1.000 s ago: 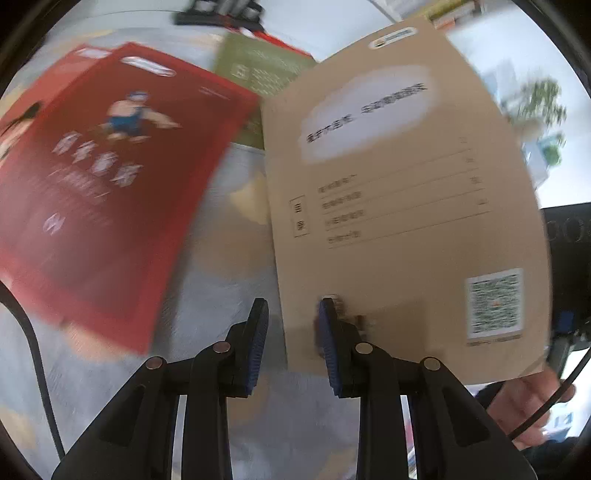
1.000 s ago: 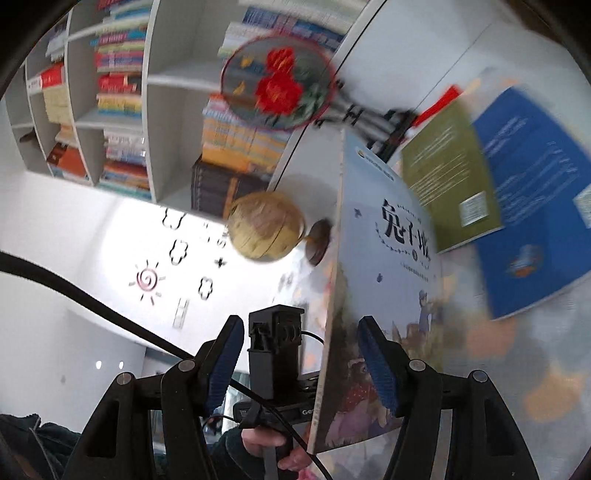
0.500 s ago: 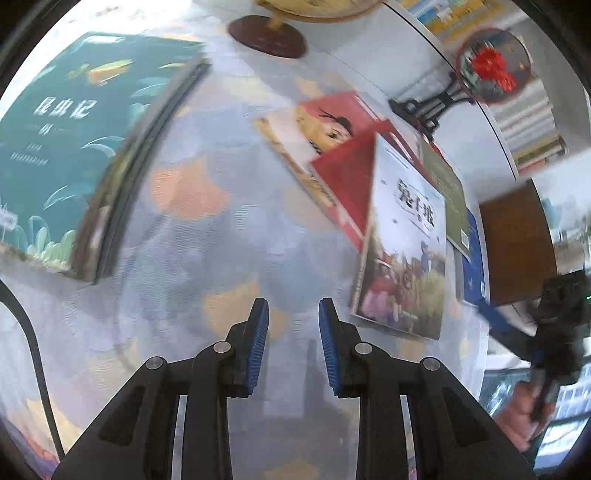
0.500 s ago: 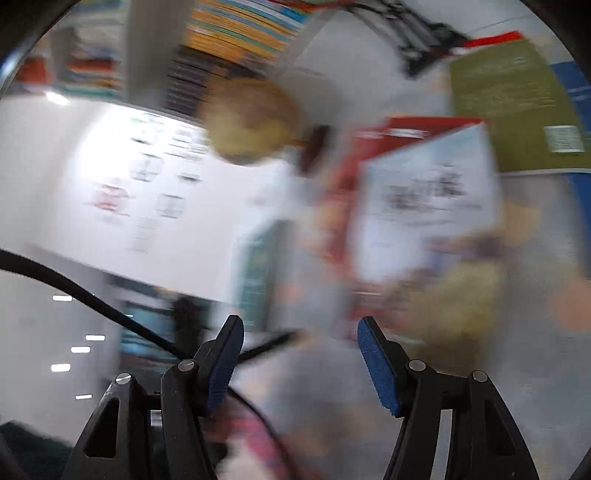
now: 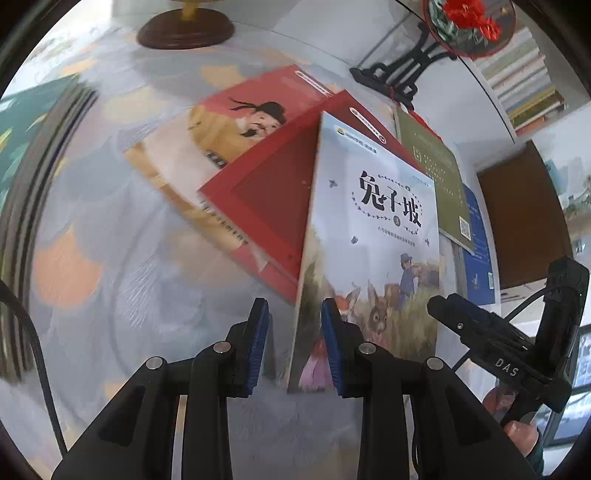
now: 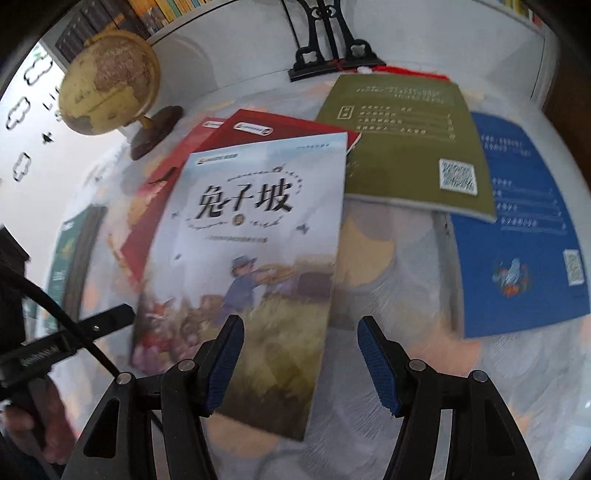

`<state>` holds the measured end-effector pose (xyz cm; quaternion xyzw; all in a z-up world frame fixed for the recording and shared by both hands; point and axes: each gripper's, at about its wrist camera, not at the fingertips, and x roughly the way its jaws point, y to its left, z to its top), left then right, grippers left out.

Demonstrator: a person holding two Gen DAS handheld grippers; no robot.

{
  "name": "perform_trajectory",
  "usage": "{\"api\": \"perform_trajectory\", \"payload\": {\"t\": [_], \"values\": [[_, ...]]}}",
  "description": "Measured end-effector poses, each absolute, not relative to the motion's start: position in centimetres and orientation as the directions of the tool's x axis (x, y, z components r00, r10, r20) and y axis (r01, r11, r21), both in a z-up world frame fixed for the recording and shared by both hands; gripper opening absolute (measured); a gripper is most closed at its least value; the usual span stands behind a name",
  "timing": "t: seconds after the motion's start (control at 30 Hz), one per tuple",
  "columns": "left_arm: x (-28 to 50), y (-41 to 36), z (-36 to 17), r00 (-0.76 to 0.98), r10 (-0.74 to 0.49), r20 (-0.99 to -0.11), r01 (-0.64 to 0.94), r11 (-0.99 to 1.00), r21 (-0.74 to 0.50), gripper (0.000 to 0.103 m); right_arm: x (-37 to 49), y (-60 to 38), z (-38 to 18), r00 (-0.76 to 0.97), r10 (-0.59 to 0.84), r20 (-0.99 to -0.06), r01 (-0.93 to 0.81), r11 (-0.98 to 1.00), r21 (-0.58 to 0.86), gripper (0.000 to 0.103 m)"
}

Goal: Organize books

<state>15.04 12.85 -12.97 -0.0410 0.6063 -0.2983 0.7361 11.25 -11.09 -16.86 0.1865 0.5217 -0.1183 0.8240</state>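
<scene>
My left gripper (image 5: pixel 291 345) hung over the counter (image 5: pixel 122 295), its jaws opening, the near corner of the pale rabbit book (image 5: pixel 373 266) standing between the pads; I could not tell whether they touched it. My right gripper (image 6: pixel 300 363) stood wide apart and held nothing, that same book's near edge lying below its gap.

From left to right, my left view alone showed the yellow-robed figure on a cover (image 5: pixel 236 125), the red book (image 5: pixel 273 206) under the pale one, and the red-flowered ornament (image 5: pixel 469 26) on its black stand. The right view alone showed the whole globe (image 6: pixel 110 83), then the blue book (image 6: pixel 517 229) lying well right of the olive book (image 6: pixel 410 147).

The pale cover read 兔子坡 with a small 3. "DAS" was printed on my right gripper's body. Both olive and blue covers carried QR codes.
</scene>
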Motion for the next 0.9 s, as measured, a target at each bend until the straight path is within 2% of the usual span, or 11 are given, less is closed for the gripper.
{"api": "perform_trajectory", "payload": {"t": [0.07,0.27,0.57,0.6,0.67,0.9], "values": [[15.2,12.3,-13.2,0.084,-0.477,-0.875,0.404,0.819,-0.408,0.027,11.7,-11.1,-17.2,0.418,-0.026,-0.908,0.395,0.905,0.156,0.06],[15.3,11.9,-13.5,0.075,-0.472,-0.878,0.403,0.82,-0.407,0.028,12.5,-10.9,-17.3,0.409,-0.072,-0.91,0.381,0.92,0.098,0.059],[14.8,11.6,-13.5,0.07,-0.478,-0.876,0.419,0.811,-0.409,0.028,12.9,-10.9,-17.8,0.417,-0.049,-0.908,0.358,0.926,0.115,0.059],[14.4,11.4,-13.5,0.07,-0.478,-0.875,0.43,0.807,-0.406,0.027,12.9,-10.8,-17.8,0.419,-0.047,-0.907,0.355,0.928,0.116,0.058],[13.6,10.9,-13.4,0.088,-0.465,-0.881,0.464,0.802,-0.376,0.027,12.9,-10.6,-17.8,0.426,-0.039,-0.904,0.344,0.931,0.122,0.048],[12.6,11.0,-13.4,0.08,-0.481,-0.873,0.476,0.788,-0.39,0.027,12.2,-10.4,-17.6,0.427,-0.068,-0.902,0.346,0.934,0.093,0.047]]}}
